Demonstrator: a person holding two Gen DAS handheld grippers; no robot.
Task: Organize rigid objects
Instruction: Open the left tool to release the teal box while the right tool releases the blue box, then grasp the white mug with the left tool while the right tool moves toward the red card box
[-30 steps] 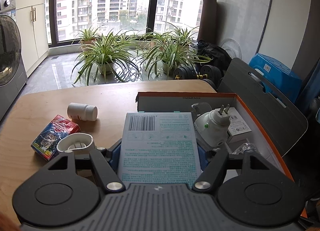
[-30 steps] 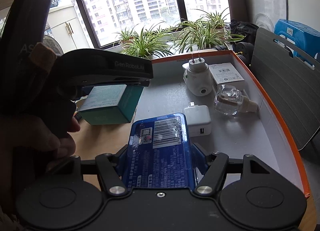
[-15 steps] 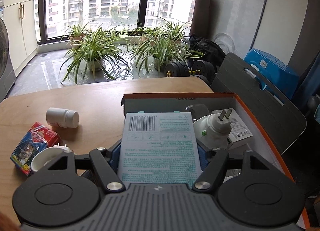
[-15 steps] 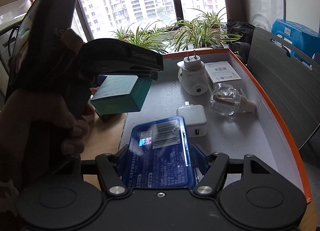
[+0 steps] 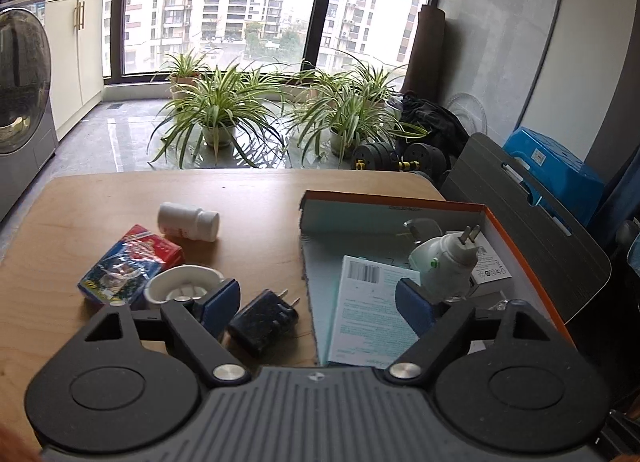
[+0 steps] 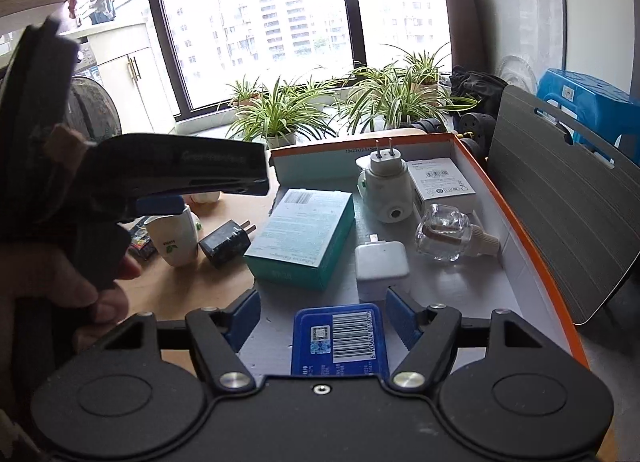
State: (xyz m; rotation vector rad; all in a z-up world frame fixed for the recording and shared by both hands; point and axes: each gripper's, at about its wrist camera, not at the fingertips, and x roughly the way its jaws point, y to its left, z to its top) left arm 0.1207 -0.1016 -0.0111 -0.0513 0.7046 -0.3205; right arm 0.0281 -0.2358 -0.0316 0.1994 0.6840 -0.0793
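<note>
Orange-rimmed box (image 6: 532, 238) holds teal carton (image 6: 304, 238), blue pack (image 6: 340, 342), chargers.

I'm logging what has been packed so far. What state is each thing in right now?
Left gripper: open, jaws just widened, holding nothing.
Right gripper: open, jaws just widened, clear of the blue box.
Teal box: lying flat in the tray.
Blue box: flat in the tray.
Tray: open-topped, partly filled.
Pill bottle: capped, on its side on the table.
Black charger: on the table.
</note>
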